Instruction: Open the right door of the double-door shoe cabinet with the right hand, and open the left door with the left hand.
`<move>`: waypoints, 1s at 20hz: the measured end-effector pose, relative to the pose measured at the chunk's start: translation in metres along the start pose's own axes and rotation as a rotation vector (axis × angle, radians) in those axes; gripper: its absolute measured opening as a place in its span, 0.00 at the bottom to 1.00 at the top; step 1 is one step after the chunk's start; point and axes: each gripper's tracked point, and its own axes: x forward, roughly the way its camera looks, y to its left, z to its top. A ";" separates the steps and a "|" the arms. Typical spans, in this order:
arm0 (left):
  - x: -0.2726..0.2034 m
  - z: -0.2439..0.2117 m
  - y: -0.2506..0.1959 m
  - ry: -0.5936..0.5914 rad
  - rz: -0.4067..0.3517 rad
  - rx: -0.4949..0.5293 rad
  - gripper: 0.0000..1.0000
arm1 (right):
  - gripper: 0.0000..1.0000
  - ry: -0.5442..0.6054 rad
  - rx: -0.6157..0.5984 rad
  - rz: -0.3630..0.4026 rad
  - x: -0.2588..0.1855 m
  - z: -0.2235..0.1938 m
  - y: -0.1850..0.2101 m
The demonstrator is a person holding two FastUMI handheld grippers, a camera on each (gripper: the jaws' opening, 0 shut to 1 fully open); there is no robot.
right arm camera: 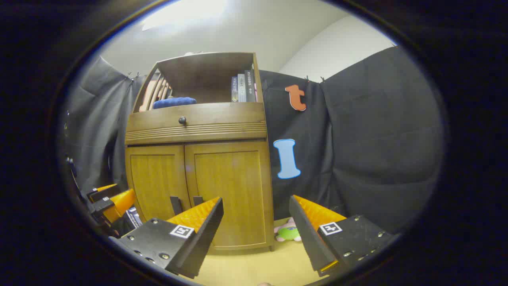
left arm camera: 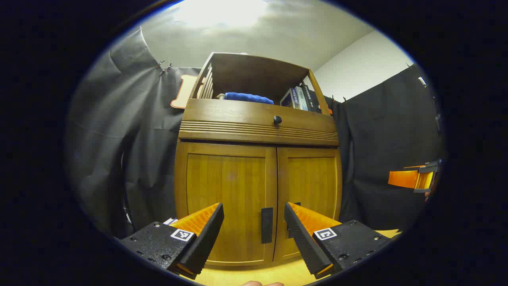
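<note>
A: Where's the cabinet point(left arm camera: 258, 167) and what state is it in?

B: It stands on the floor point(right arm camera: 254, 266) against the black cloth, straight ahead of you. Both doors are closed. The left door point(left arm camera: 226, 198) and right door point(left arm camera: 311, 190) meet at the middle, and the two dark handles sit low down, either side of that seam: left handle point(left arm camera: 266, 225), right handle point(right arm camera: 197, 200).

A: And my tongs?

B: Your left gripper point(left arm camera: 254, 216) is spread wide, holding nothing, and the left handle sits between its fingers in that view. I'd say you've lined it up that way for the left door. It's short of the cabinet, not touching.

A: The right one?

B: Your right gripper point(right arm camera: 256, 210) is also wide open and empty, aimed at the cabinet's right edge, so the right handle lies off to its left. You'd likely need to swing it inward, since that door goes first.

A: Anything nearby?

B: A small plush toy point(right arm camera: 287, 233) lies on the floor just right of the cabinet, probably clear of the door's swing. A knobbed drawer point(left arm camera: 260, 119) sits above the doors; leave it.
</note>
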 end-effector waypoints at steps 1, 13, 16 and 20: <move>0.002 0.003 -0.002 -0.017 -0.012 0.003 0.94 | 1.00 0.000 0.006 -0.002 0.002 -0.001 0.000; -0.005 0.006 0.011 -0.015 -0.037 -0.015 0.94 | 0.99 0.052 0.035 0.061 -0.001 -0.026 0.020; -0.005 0.008 0.021 -0.021 -0.029 -0.016 0.94 | 0.99 0.023 0.063 0.042 0.005 -0.015 0.011; -0.005 0.007 0.022 -0.012 -0.042 -0.037 0.93 | 1.00 0.016 0.048 0.031 0.024 -0.009 0.008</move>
